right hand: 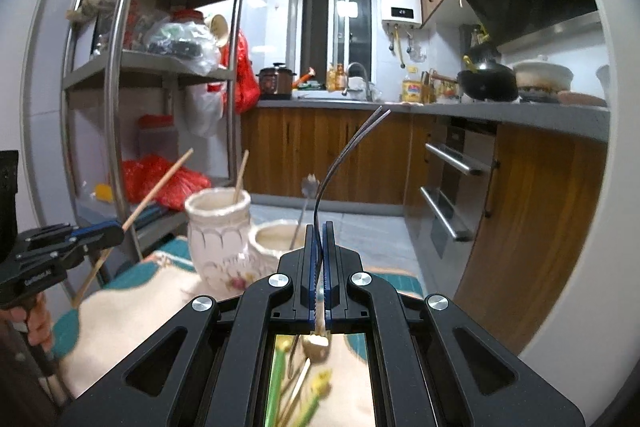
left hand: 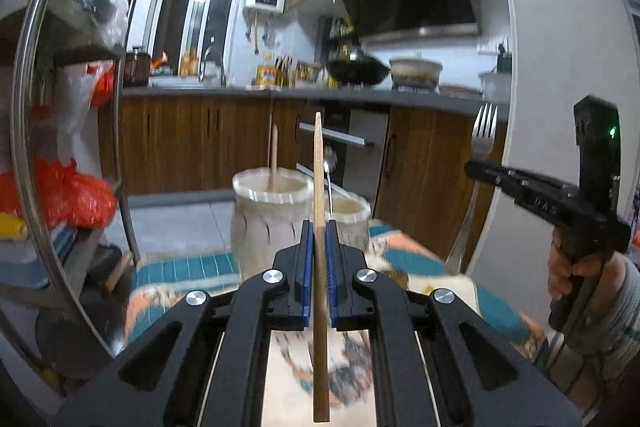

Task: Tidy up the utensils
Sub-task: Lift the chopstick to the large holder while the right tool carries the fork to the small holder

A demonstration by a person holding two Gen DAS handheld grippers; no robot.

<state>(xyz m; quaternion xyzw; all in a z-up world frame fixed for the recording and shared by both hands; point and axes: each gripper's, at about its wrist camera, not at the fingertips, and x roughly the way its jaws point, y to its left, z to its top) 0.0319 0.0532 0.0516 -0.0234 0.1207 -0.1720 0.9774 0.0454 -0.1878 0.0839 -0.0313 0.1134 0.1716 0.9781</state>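
Utensils are in both your grippers, held up over a patterned cloth (right hand: 132,311) whose print is smeared by blur, so you cannot read its design. Two cream ceramic jars stand on it side by side: the taller jar (right hand: 218,239) holds one wooden stick, and the shorter jar (right hand: 272,241) holds a metal spoon (right hand: 310,183) whose bowl is too blurred to make out.

Your left gripper (left hand: 320,239) is clenched on a wooden chopstick (left hand: 319,187). The stick runs upright between the blue pads, its top rising above the jars and its lower end reaching below the jaws, near the bottom edge of the picture.

Your right gripper (right hand: 319,243) is clamped on a metal fork (right hand: 340,163), seen edge-on, so its tines read only as thin curved lines above the pads; its handle end pokes out below, blurred. From the left wrist view the fork's tines point up.

Both grippers point nearly level toward the kitchen counter. Your right hand (left hand: 568,275) wraps its gripper's handle, cut off at the frame's edge.
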